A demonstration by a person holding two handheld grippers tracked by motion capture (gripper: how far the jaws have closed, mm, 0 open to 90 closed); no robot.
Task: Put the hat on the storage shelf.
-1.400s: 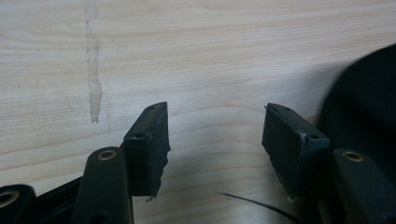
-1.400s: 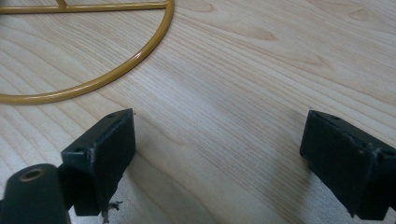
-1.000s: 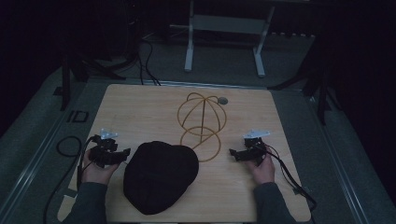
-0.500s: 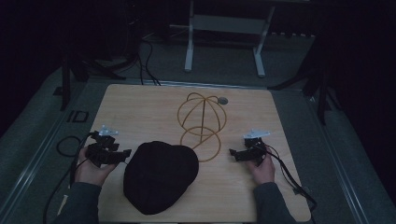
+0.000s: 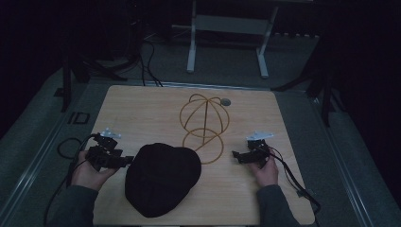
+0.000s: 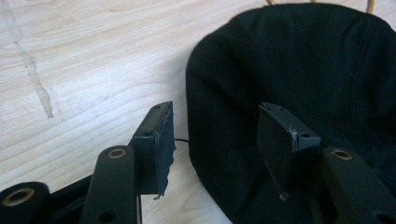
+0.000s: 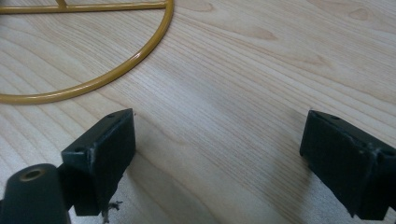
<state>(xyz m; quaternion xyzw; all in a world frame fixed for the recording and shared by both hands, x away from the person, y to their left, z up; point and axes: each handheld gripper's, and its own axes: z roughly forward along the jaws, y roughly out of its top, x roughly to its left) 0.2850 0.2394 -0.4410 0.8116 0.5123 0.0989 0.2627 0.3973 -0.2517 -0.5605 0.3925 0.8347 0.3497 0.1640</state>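
A black cap (image 5: 163, 177) lies on the front middle of the wooden table (image 5: 142, 109), crown up. Behind it stands a gold wire hat stand (image 5: 204, 118) with a ring base. My left gripper (image 5: 127, 161) hovers at the cap's left edge. In the left gripper view its jaws (image 6: 217, 135) stand apart and have just been closing a little. The rim of the cap (image 6: 303, 70) lies between them, and the pads do not press on it. My right gripper (image 5: 235, 156) rests right of the stand's base, open over bare wood (image 7: 217, 154), near the base ring (image 7: 93, 84).
A small round grey thing (image 5: 226, 101) sits on the table behind the stand. Cables (image 5: 293, 177) trail from both grippers off the table's sides. A white frame (image 5: 227, 23) stands on the dark floor beyond the far edge.
My left gripper has lifted slightly beside the cap. The right gripper, the cap and the stand have stayed where they were.
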